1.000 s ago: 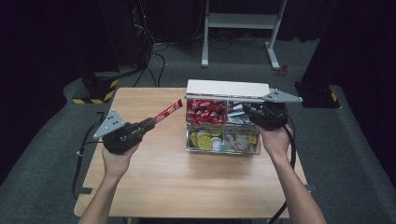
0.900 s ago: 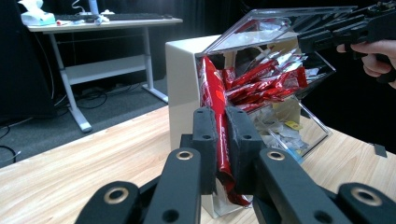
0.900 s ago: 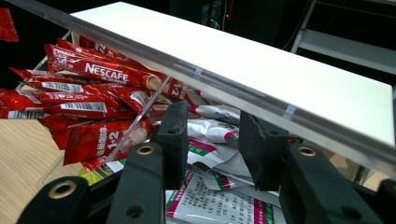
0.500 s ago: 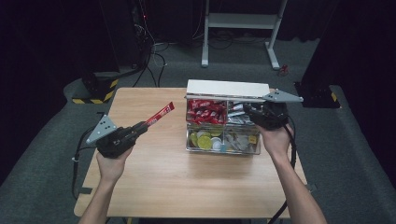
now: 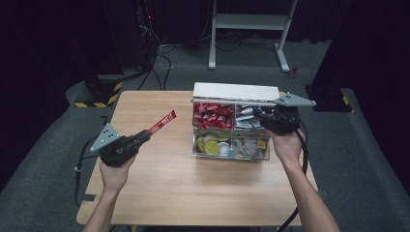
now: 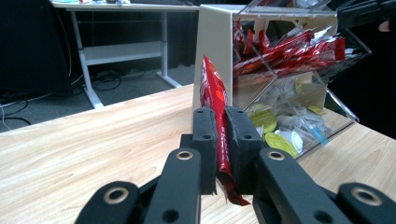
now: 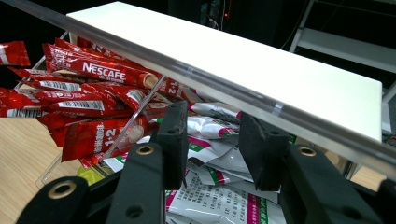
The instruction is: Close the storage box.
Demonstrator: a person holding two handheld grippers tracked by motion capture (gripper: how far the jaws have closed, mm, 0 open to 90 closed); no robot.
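Observation:
My left gripper (image 5: 145, 135) is shut on the lower end of a red coffee stick sachet (image 5: 162, 122), held above the table left of the box. In the left gripper view the sachet (image 6: 211, 88) stands up between the pressed pads of this gripper (image 6: 223, 135). A clear compartment box (image 5: 231, 155) with a raised white lid (image 5: 236, 92) holds red sachets (image 5: 212, 116), silver-white sachets (image 5: 245, 117) and small creamer cups (image 5: 212, 144). My right gripper (image 5: 259, 116) sits at the back right compartment, its jaws (image 7: 212, 135) apart over the silver-white sachets (image 7: 219, 128), under the clear lid edge (image 7: 196, 77).
The wooden table (image 5: 193, 193) has bare room in front of the box and on its left. Beyond the table stand a white desk frame (image 5: 251, 29) and loose cables (image 5: 154, 63) on the grey floor. A cable (image 5: 80, 164) trails off the left gripper.
My left gripper has sunk and drawn a little to the left and toward the person, still with the red sachet in it. The right gripper has stayed in place.

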